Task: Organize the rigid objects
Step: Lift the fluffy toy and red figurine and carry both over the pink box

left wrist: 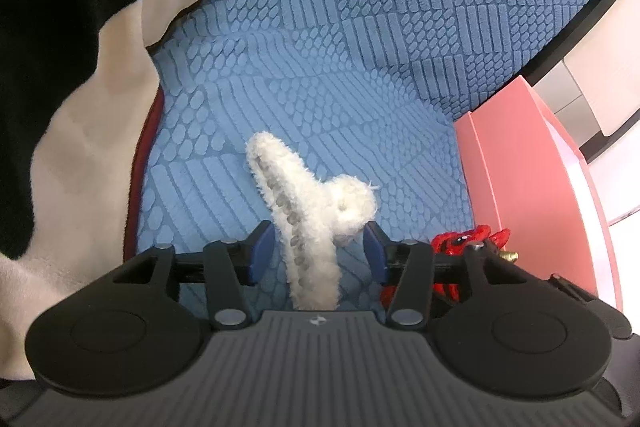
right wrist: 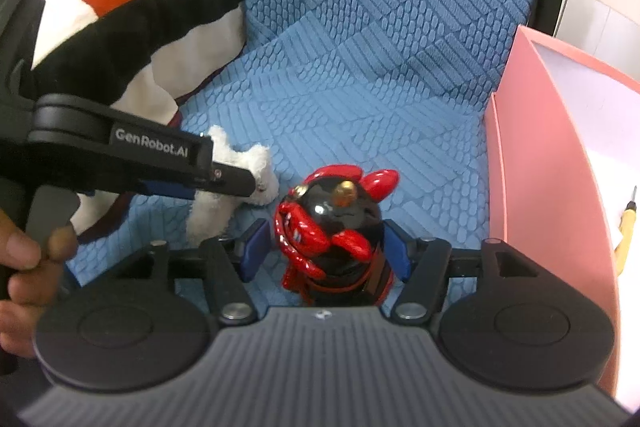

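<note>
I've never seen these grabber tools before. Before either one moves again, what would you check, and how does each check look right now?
1. Fluffy white hair claw between left gripper fingers: ok.
2. Left pads pressing it: not ok, gaps show.
3. Red-and-black figurine between right gripper fingers: ok.
4. Right pads pressing it: not ok.
5. Pink box open: ok.
6. Room inside the box: cannot tell.

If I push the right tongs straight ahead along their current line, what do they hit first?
The red and black figurine: it already stands between the open fingers of the right tongs. Going on, they would likely meet the blue cushion it stands on; depth is unclear.
</note>
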Tool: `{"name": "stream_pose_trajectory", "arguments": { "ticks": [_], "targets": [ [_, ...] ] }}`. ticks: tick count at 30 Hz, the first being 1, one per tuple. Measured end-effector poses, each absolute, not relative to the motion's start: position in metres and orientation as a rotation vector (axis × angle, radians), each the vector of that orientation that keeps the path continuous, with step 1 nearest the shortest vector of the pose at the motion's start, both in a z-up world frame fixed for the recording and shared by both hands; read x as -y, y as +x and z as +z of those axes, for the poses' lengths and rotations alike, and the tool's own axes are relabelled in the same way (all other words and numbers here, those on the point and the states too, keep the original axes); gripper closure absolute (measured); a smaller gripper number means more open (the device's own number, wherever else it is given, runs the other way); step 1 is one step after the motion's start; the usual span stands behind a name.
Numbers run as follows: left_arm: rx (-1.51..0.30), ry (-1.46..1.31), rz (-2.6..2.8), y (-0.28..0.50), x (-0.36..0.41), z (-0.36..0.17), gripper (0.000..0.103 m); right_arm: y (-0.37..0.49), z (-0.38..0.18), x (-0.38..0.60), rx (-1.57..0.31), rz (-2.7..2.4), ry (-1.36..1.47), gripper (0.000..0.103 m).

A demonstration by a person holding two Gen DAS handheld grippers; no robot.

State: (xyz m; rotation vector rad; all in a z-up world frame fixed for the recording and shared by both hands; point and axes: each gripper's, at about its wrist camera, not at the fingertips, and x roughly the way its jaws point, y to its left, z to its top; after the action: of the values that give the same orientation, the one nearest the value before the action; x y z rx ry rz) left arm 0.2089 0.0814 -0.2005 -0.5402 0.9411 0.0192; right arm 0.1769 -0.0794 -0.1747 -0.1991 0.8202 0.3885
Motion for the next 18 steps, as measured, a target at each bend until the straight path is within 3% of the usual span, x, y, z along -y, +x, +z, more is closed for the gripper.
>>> {"name": "stream_pose_trajectory", "arguments": {
  "ticks": [18],
  "targets": [
    [-0.925, -0.432, 0.021, 0.228, -0.067, -0.205, 0.040, 0.188, -0.172, 0.083, -0.822, 0.376, -0.214, 0.042]
  ]
}}
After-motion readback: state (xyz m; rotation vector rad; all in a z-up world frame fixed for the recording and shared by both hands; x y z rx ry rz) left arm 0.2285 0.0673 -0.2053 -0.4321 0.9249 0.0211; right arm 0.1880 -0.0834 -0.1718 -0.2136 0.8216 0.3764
